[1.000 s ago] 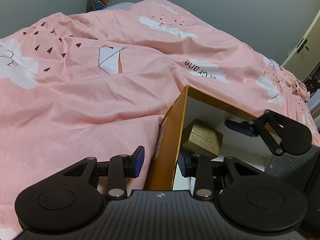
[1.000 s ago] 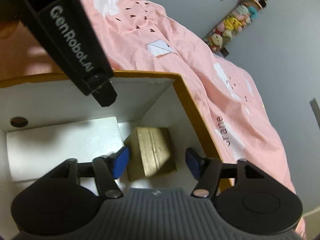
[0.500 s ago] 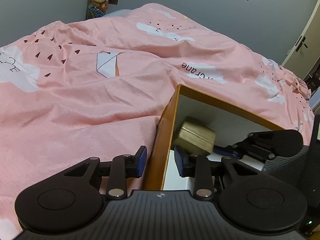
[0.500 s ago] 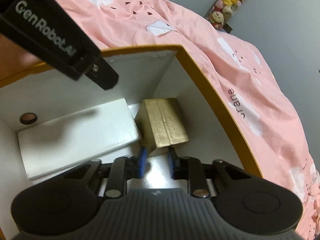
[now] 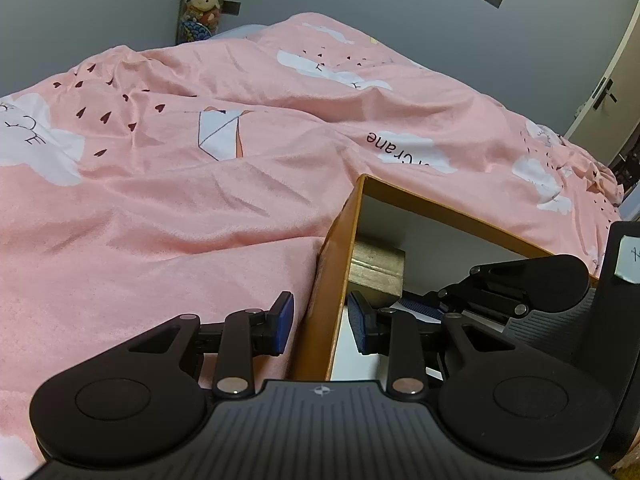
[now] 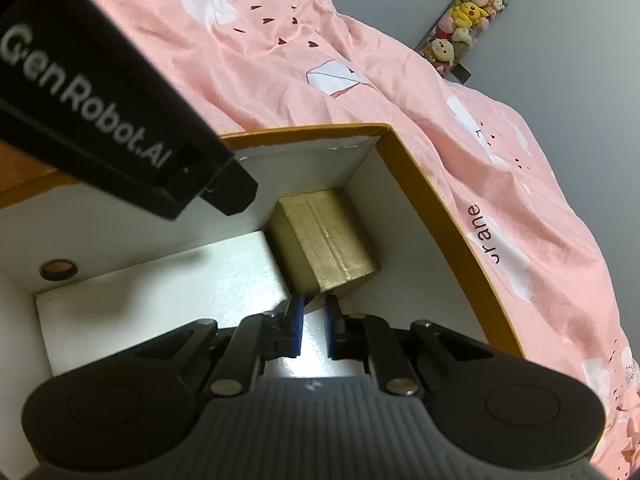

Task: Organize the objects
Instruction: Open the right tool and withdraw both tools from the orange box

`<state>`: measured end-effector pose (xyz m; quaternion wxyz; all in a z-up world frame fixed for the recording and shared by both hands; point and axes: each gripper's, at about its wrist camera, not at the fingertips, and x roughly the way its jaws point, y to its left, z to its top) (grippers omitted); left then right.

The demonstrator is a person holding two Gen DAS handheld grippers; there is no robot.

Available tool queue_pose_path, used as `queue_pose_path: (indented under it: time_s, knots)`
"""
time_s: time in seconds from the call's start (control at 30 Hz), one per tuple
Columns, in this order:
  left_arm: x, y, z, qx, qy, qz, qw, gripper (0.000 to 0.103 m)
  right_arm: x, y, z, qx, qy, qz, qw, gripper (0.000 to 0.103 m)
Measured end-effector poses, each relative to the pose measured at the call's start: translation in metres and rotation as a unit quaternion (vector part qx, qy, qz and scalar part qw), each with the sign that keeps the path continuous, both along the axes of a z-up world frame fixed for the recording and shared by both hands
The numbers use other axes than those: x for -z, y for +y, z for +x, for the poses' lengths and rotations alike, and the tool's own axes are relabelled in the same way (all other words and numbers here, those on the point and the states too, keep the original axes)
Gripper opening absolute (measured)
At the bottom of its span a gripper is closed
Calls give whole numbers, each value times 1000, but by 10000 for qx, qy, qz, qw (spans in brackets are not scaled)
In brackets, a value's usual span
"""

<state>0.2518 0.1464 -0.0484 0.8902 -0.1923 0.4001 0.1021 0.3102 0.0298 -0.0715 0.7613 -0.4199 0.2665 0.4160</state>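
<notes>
**One gripper steadies the box while the other closes up beside the gold block**

Left wrist view: the left gripper [image 5: 320, 322] straddles the near wall of the orange box [image 5: 320, 304], one blue pad outside over the pink bedspread [image 5: 160, 216], the other inside. A small gap shows on each side of the wall, so the pads do not seem to press on it; the jaws have been easing inward and stand partly open. The likely reason for this placing is to keep the box from sliding on the soft bed while the other hand works inside. The gold block [image 5: 376, 266] sits in the far corner just beyond the wall, and the right gripper [image 5: 420, 306] reaches in from the right, low beside it.

Right wrist view: the right gripper [image 6: 314, 328] has just been closing; its jaws are nearly together with nothing between them. Its tips lie just short of the near edge of the gold block [image 6: 328, 244], which leans tilted in the corner against the white foam slab [image 6: 172, 284] and the box's white inner wall [image 6: 384, 208]. With the jaws narrowed like this, the gripper seems better set to nudge the block than to pick it up.
</notes>
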Motion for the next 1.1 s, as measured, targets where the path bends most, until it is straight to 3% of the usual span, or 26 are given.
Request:
queue_pose_path:
  time_s: [0.3,0.5,0.7,0.77,0.93,1.1]
  knots:
    - [-26,-11,-18,-132,-390,523,9978,37,-23,-16,-22,232,-14,105,9997,11]
    - [-55,-34,-45,-123,-892,963,9913,44,-54,-51,-50,800,303,696,9939,12]
    - [-72,-61,-71,563,-1107,1024,9870,44,-74,-79,-71,1366,540,1304,9805,12]
    - [-72,-65,-79,820,-1074,909,9867,44,-78,-90,-84,1458,596,1533,9755,13]
    - [-67,-69,-109,1532,-969,722,9808,44,-82,-112,-113,1898,665,1814,9626,27]
    - [-55,-69,-145,2009,-665,564,9757,44,-76,-135,-139,2361,873,1995,9470,27]
